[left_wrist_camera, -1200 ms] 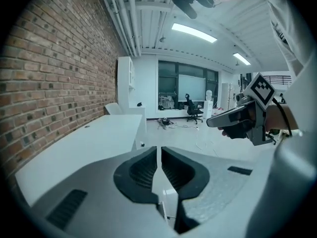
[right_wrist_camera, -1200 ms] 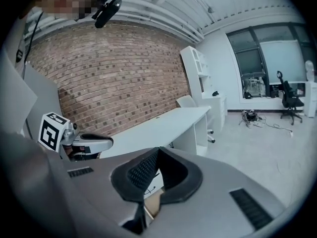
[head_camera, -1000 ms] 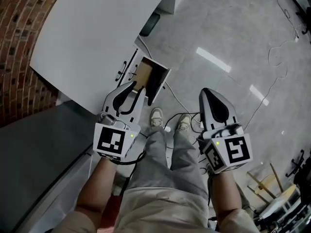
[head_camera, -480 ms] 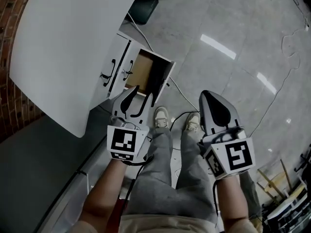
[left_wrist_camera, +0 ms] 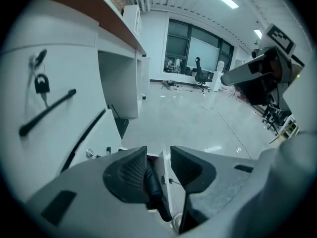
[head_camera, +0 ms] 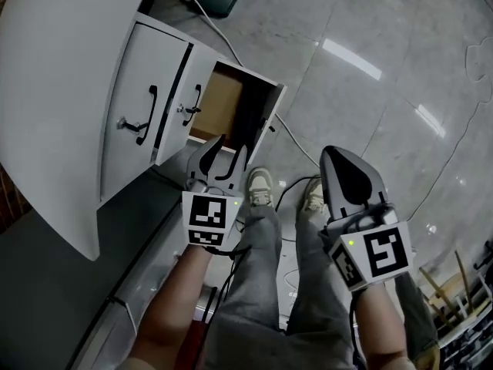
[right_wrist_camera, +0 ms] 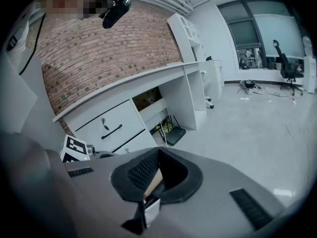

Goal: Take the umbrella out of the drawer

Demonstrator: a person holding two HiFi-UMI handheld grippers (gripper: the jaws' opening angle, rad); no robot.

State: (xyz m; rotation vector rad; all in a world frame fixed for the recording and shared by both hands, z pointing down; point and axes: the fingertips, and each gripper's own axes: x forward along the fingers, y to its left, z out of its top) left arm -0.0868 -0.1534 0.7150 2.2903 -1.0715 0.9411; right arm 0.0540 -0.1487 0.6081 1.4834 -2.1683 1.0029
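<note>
Aiming left gripper (head_camera: pixel 229 146) at open drawer (head_camera: pixel 219 106), jaws spreading and empty, ready for what looks like the dark umbrella (left_wrist_camera: pixel 152 190) lying inside; keeping right gripper (head_camera: pixel 335 160) pressed together, idle alongside.

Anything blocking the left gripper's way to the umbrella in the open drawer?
Nothing visible does. The drawer is pulled out, and the dark umbrella inside shows through the gap of the left gripper, whose jaws are opening, holding nothing.
</note>
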